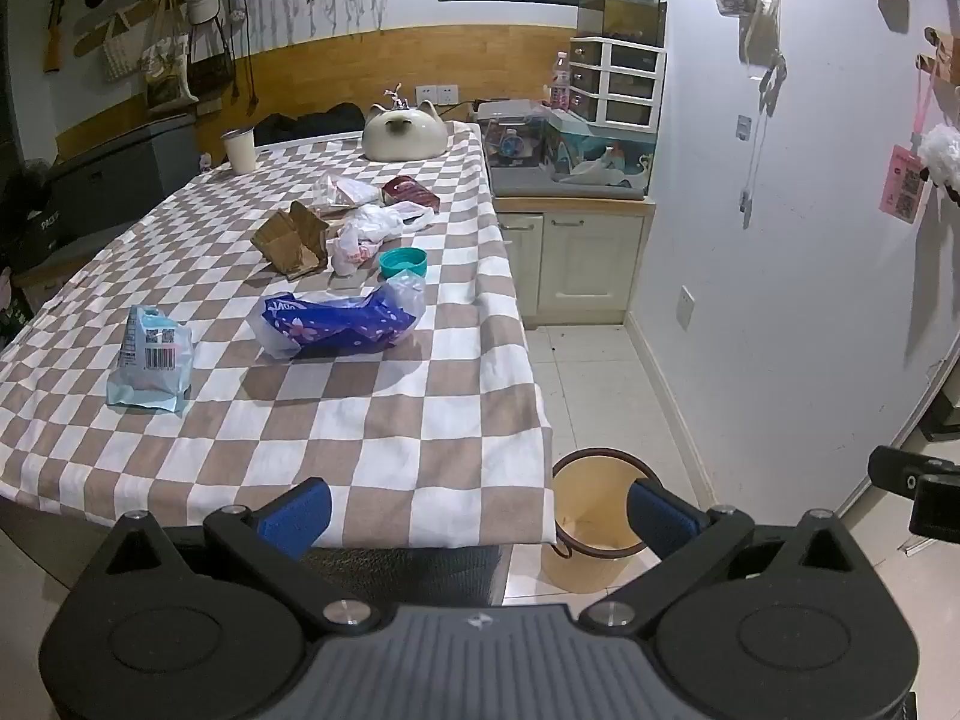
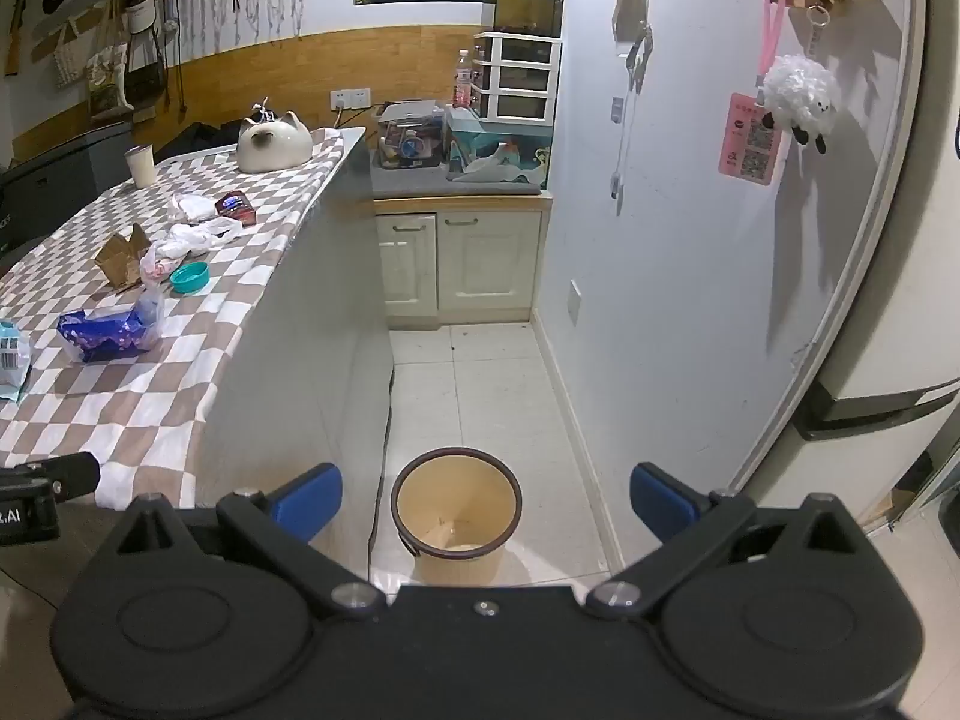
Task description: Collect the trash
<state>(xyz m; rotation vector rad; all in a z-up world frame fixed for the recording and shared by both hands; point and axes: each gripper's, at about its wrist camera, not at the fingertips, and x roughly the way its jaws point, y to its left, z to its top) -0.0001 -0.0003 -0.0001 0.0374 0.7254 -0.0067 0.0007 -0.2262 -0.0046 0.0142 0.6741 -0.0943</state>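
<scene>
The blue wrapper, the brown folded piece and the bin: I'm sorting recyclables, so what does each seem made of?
Blue wrapper: thin plastic film, glossy; it crinkles and has a clear, see-through end.
Brown folded piece: likely cardboard, matte brown, stiff creased flaps standing up.
Bin: probably plastic, smooth pale yellow wall with a dark rim; the look leaves it open.

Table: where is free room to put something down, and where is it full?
Free: the near cloth in front of the blue bag, and the far part between the cup and the cardboard. Crowded: around the teal lid.
</scene>
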